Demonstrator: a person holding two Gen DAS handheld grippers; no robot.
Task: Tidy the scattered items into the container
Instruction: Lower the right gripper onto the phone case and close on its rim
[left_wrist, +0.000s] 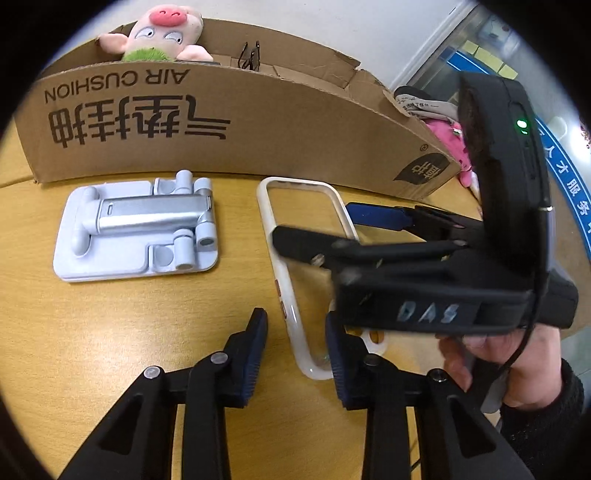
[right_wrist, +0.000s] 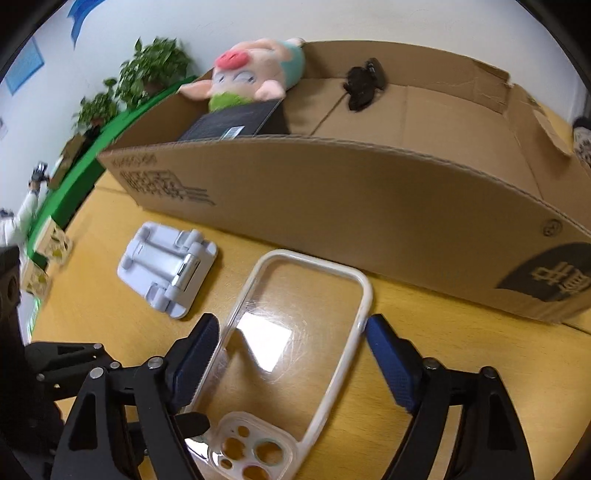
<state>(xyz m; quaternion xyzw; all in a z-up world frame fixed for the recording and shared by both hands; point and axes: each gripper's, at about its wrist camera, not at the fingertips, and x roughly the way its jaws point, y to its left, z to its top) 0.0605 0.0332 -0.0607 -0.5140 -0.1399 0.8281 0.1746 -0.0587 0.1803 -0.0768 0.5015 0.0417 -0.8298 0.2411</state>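
A clear phone case (right_wrist: 291, 343) with a white rim lies flat on the yellow table; it also shows in the left wrist view (left_wrist: 291, 258). My right gripper (right_wrist: 291, 339) is open with a finger on each side of the case, not closed on it. My left gripper (left_wrist: 295, 332) is open, straddling the case's left rim near its camera end. A folded white phone stand (left_wrist: 140, 229) lies left of the case, also in the right wrist view (right_wrist: 168, 275). The cardboard box (left_wrist: 221, 122) stands behind both (right_wrist: 369, 206).
The box holds a pig plush (right_wrist: 251, 74), a dark flat package (right_wrist: 236, 122) and a black clip (right_wrist: 364, 86). A pink plush (left_wrist: 452, 144) lies right of the box. Potted plants (right_wrist: 147, 70) and a green ledge stand beyond the table's left side.
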